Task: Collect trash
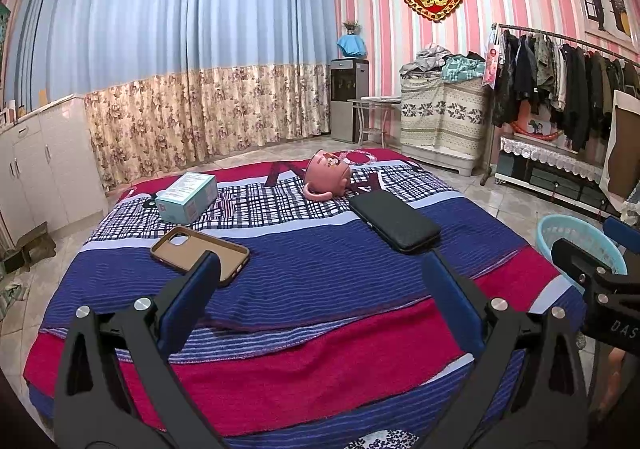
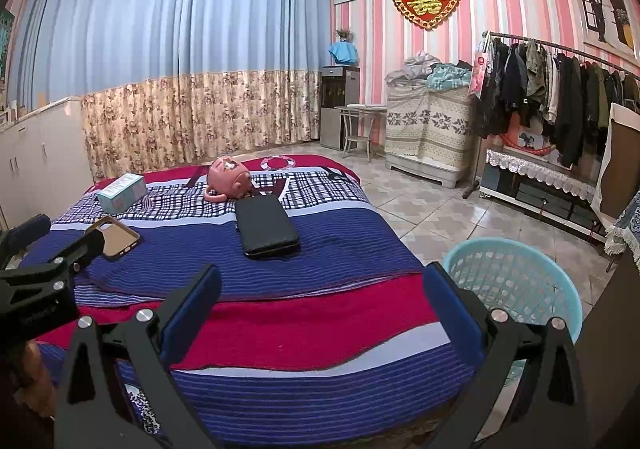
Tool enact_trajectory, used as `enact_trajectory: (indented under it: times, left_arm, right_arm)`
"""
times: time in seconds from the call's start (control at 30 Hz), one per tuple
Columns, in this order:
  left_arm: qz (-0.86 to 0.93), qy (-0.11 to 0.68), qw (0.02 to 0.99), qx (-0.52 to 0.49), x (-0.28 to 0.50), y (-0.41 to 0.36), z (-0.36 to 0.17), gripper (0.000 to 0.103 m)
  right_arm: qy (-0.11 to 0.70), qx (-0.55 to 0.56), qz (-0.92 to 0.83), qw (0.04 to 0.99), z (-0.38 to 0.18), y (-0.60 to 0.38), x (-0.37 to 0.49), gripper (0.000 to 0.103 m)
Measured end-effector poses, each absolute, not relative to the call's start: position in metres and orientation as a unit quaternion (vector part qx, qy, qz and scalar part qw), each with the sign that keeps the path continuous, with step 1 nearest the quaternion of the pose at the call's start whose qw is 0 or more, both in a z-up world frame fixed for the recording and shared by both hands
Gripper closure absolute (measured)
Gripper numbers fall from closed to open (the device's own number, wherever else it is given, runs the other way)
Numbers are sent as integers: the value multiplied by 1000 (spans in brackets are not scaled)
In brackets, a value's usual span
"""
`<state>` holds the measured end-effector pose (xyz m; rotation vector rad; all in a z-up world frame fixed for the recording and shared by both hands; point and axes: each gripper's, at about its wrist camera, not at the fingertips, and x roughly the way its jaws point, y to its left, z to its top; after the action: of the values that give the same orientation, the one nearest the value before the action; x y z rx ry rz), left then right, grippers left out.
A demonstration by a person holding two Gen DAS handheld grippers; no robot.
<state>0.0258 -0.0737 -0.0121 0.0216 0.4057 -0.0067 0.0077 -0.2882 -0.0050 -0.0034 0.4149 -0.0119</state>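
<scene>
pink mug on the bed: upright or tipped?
Tipped. The pink mug lies on its side on the bed, with its handle resting on the cover at the lower left in both views. Contents cannot be told.

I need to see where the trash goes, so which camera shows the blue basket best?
The right wrist view: the light blue basket shows its whole rim and lattice wall beside the bed. In the left wrist view, only part of its rim peeks past the right gripper.
</scene>
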Motion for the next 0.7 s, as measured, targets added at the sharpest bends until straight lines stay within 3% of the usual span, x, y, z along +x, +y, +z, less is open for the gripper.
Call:
enact_trajectory:
  times: [0.7]
  left_arm:
    - [-4,196,981,13,24,-69,-10,5]
  right_arm:
    - [207,-4,-7,978,-6,-289,8,5]
